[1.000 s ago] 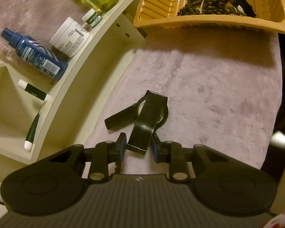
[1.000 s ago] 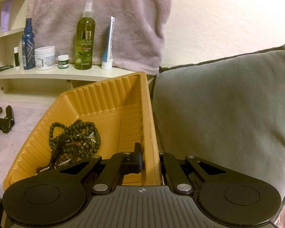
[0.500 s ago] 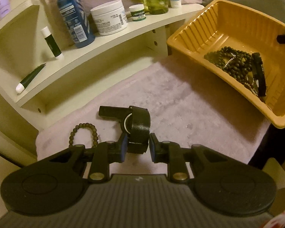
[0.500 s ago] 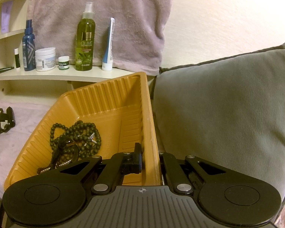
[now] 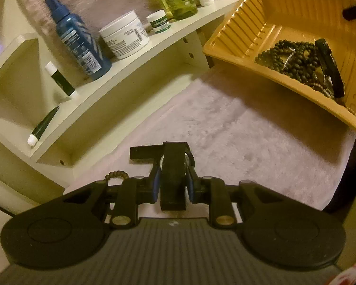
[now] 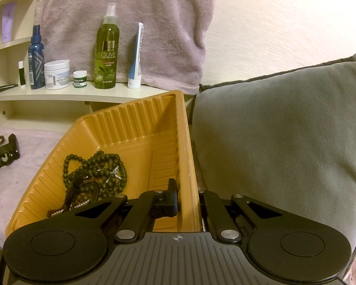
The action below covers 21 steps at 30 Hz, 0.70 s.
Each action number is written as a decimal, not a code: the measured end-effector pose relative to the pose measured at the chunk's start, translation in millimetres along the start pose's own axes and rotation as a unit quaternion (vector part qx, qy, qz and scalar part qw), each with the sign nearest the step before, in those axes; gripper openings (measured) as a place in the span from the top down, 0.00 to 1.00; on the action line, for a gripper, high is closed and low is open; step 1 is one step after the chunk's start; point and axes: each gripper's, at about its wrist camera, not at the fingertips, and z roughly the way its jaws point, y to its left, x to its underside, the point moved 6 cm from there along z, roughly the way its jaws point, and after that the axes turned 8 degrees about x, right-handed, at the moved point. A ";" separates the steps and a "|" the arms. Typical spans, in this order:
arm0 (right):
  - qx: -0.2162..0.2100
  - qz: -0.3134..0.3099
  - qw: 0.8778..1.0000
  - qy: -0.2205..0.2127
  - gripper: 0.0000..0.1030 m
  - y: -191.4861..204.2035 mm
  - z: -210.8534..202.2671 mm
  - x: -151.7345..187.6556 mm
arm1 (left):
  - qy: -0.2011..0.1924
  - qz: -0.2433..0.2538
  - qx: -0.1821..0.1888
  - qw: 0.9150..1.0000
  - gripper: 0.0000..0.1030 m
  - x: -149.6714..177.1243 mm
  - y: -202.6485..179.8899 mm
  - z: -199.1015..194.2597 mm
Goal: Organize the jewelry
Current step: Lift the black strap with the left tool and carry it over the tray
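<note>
Black strap watch (image 5: 172,173) in left claw (image 5: 172,185)

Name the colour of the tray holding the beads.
Orange-yellow tray, clearest in the right wrist view.

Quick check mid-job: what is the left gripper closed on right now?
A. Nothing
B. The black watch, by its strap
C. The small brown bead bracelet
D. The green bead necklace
B: the left gripper clamps the black watch by its strap, above the pink cloth; the brown bead bracelet lies beside it, ungripped.
</note>
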 end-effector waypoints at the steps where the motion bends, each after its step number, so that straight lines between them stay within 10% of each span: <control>1: 0.000 0.000 1.000 0.000 0.97 0.5 -0.4 0.1 | 0.001 0.004 -0.002 1.000 0.79 -0.7 -0.3 0.7; 21: -0.001 0.002 1.000 -0.001 0.97 0.3 0.6 -0.5 | -0.013 -0.115 0.028 0.993 0.82 -21.2 21.7 -18.2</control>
